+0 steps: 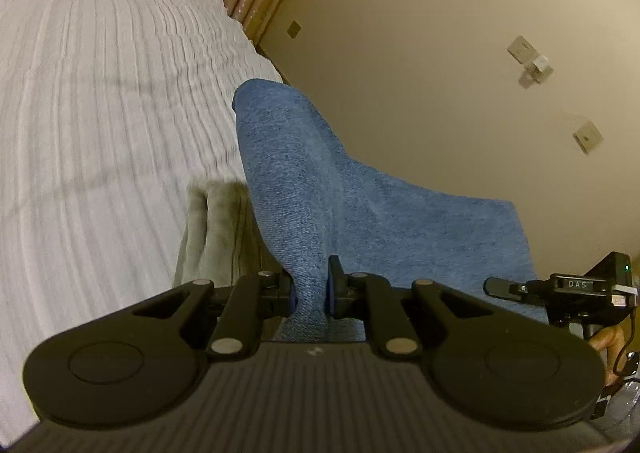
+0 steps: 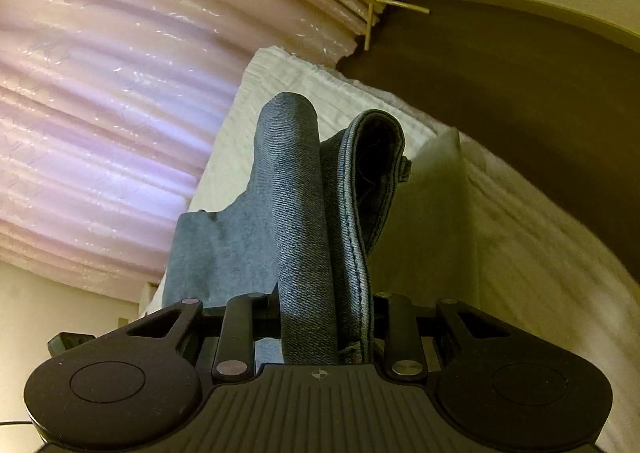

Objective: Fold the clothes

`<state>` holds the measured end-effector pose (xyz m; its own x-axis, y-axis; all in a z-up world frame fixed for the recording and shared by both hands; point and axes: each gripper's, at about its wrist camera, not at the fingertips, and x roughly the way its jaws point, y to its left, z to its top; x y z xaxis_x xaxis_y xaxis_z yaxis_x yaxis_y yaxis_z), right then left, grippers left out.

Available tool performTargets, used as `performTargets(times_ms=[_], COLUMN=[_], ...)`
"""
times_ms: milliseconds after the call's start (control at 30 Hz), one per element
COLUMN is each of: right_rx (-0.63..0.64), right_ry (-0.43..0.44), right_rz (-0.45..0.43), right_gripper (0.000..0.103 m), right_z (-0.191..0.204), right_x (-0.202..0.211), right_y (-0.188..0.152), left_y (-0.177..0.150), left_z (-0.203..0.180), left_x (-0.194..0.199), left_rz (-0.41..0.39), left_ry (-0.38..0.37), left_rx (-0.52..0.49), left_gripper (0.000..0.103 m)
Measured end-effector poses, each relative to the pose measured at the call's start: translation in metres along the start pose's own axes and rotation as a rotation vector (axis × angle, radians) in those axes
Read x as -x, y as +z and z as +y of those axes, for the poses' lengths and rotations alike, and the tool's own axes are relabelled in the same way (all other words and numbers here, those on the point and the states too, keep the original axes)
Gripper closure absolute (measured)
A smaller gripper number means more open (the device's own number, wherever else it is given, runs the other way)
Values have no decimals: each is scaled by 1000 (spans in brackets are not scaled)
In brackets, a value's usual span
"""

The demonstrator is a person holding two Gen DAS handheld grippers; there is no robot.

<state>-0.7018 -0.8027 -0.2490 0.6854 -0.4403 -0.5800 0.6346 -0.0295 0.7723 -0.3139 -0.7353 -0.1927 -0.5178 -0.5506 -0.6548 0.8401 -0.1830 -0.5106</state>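
Denim jeans (image 1: 304, 181) pinched by both grippers: left gripper (image 1: 312, 293) jaws clamped on fabric fold, right gripper (image 2: 326, 329) jaws clamped on stitched hem, above white ribbed bedspread (image 1: 100, 113).

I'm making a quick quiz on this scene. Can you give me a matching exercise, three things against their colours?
Things:
1. ribbed bed cover
2. denim garment clamped in the left tongs and right tongs
3. pleated curtain

Colours:
a. pink
b. white
c. blue

Pairs: 1-b, 2-c, 3-a
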Motion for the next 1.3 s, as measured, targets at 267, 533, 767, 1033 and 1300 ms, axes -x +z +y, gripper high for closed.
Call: performTargets(times_ms=[267,533,767,1033,1300], right_rx=[-20,-65,61,314,558], right_ry=[-50,-59,-209,-430,-527], right_rz=[45,13,-71,-221,-227], right_gripper=[76,76,48,44,62], right_z=[-43,-56,-45,3,35], right_x=[-41,-30,-33,-22,-55], right_y=[14,0,-6,-12,-16], left_y=[12,14,7,15,31], left_z=[36,50,55,34,1], left_x=[-58,-90,-110,-98,-83], left_rz=[60,90,99,79,-109], left_ry=[52,28,88,190,351], left_rx=[37,22,-79,-127,-171], left_gripper=[93,93,86,81,98])
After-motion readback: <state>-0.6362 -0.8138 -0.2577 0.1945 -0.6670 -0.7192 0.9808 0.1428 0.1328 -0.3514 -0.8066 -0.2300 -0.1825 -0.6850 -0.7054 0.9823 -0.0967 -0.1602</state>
